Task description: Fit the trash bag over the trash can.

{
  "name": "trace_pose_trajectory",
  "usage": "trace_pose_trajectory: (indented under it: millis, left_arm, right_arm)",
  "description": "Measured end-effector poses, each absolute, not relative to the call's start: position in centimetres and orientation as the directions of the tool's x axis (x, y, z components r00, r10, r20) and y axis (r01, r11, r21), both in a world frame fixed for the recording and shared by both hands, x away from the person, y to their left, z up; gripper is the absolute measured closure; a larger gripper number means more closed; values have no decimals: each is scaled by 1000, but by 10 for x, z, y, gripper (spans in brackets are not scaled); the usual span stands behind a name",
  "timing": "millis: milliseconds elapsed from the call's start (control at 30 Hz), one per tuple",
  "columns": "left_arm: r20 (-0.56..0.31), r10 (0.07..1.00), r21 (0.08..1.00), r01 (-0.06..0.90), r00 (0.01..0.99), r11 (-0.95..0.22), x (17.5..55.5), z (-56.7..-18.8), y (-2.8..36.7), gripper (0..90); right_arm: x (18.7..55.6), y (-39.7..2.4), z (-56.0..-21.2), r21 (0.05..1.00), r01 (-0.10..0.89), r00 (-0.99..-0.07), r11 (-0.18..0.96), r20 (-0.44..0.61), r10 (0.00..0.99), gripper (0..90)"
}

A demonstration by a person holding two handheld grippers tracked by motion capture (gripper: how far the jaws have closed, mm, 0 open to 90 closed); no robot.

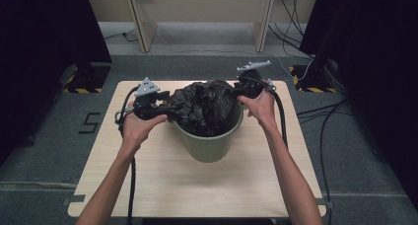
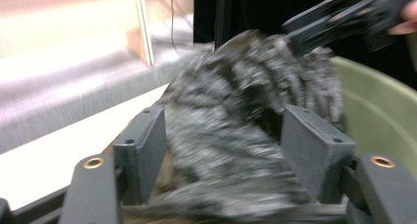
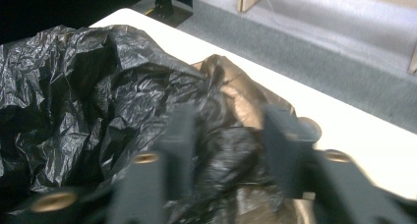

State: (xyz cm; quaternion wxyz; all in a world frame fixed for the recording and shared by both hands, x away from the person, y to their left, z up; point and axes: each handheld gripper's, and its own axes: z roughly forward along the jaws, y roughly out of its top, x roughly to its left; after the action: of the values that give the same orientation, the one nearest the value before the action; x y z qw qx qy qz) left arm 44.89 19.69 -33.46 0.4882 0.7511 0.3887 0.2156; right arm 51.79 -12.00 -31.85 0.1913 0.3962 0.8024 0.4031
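a: high view, item one?
b: green bin [image 1: 209, 141] mid-worktop [image 1: 162, 185], crumpled black bin bag [image 1: 204, 106] heaped in its mouth. my left gripper [image 1: 165, 109] meets the bag at the near-left rim, my right gripper [image 1: 241, 89] at the far-right rim.

a: left gripper view?
b: blurred. bag [image 2: 236, 135] bunched between my jaws, which stand apart with plastic filling the gap; whether they pinch it i cannot tell. bin wall [image 2: 378, 116] on the right, the other gripper [image 2: 344, 17] beyond.

a: right gripper view?
b: jaws blurred, set apart, bag [image 3: 98, 96] folded between them; grip not confirmed.

a: handling note?
b: i judge this is lining the bin. i would pinch hem only, draw both sides outward evenly, then fold over the rim; thin film tears if yanked.
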Motion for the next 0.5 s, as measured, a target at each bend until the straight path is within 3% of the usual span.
trace_pose_trajectory:
  millis: [100, 200, 267, 333, 500]
  left_arm:
    - [-58, 779, 885, 394, 624, -250, 456, -343, 195, 370]
    - [-10, 772, 888, 360, 636, -285, 457, -344, 191, 568]
    - [17, 786, 897, 338, 618, -285, 456, -342, 189, 705]
    - [54, 790, 895, 321, 611, -310, 452, -339, 188, 787]
    - [89, 754, 899, 274, 651, -342, 437, -333, 179, 867]
  right_arm:
    - [516, -120, -315, 827, 444, -650, 345, 32, 759, 820]
    - [505, -117, -310, 847, 394, -711, 357, 35, 702, 884]
    - [493, -111, -307, 849, 353, -744, 393, 0, 668, 897]
    - [476, -107, -304, 850, 303, -778, 431, -40, 627, 900]
    - [430, -105, -307, 835, 211, -828, 509, -124, 547, 900]
